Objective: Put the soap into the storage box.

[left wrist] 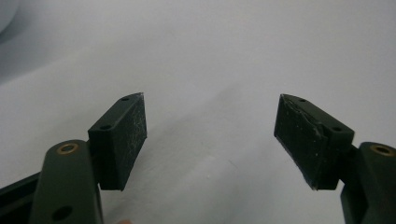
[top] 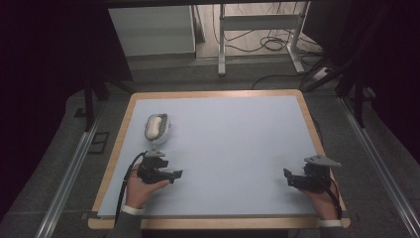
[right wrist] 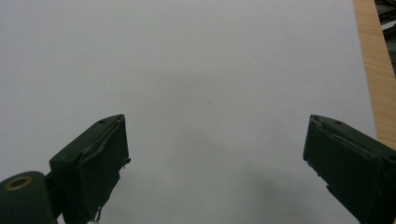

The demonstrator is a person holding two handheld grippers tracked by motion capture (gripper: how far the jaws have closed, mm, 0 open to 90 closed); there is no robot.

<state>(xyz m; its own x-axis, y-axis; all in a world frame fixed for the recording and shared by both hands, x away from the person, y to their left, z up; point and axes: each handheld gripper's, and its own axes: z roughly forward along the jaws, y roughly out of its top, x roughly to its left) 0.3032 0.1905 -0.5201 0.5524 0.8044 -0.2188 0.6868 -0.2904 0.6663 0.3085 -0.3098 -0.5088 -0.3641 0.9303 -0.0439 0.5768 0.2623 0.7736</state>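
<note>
White and oblong, a small rounded object (top: 154,127) lies in a shallow grey dish (top: 165,133) on the left half of the tabletop (top: 233,148), toward the left edge of the pale blue-grey mat that covers it; what the object is cannot be told from the high view. The dish stands alone, with nothing touching it. Just nearer the person, the left tongs (top: 177,174) sit low over the mat in the left hand (top: 141,188), close to the dish but apart from it, their tips turned toward the middle of the tabletop rather than at the dish. In the left gripper view those tongs (left wrist: 210,135) stand wide apart, with bare mat between the two black pads (left wrist: 128,135) and nothing gripped; a pale blurred curve in the upper left corner of that view may be the dish, though it is too soft to be sure. Well away, near the right edge, the right tongs (top: 286,176) rest in the right hand (top: 324,201), pointing inward across the mat. The right gripper view shows these tongs (right wrist: 215,154) likewise spread wide over plain mat, holding nothing, with the wooden border (right wrist: 376,70) of the tabletop running along the right. A dark cable (top: 124,183) trails from the left tongs past the wrist.
</note>
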